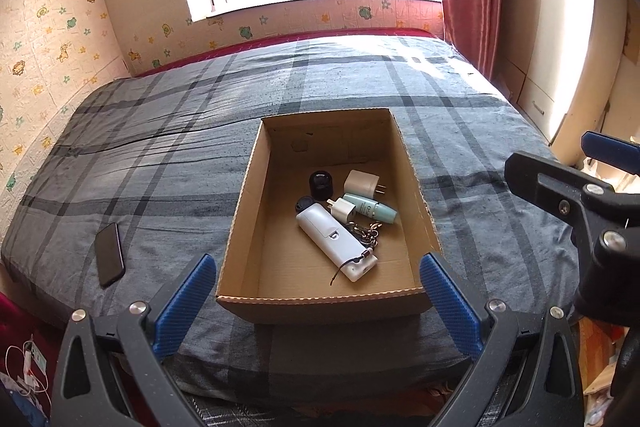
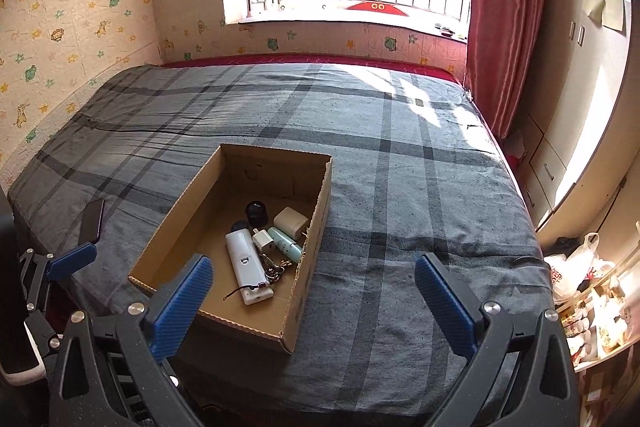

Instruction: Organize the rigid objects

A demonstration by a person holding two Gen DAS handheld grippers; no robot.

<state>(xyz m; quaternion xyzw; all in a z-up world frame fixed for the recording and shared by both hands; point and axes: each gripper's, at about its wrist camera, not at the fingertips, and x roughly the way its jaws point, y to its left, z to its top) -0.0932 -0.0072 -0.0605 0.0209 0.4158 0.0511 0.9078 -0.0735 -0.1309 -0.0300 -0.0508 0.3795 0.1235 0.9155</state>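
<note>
Straight ahead of left gripper [image 1: 318, 291]: cardboard box [image 1: 248, 187] on plaid bedspread [image 1: 168, 131]. We count white remote [image 1: 336, 241], two white chargers, teal tube [image 1: 370, 207], black cap, keys, all clustered toward box's right side. Off to left gripper's left, outside box: black phone [image 1: 110, 253], well apart. Both grippers spread wide, holding nothing; right gripper [image 2: 312, 291] hangs beyond box's right wall. We judge phone last item out; next move calls for left gripper to swing left and pinch phone's long edges.
</note>
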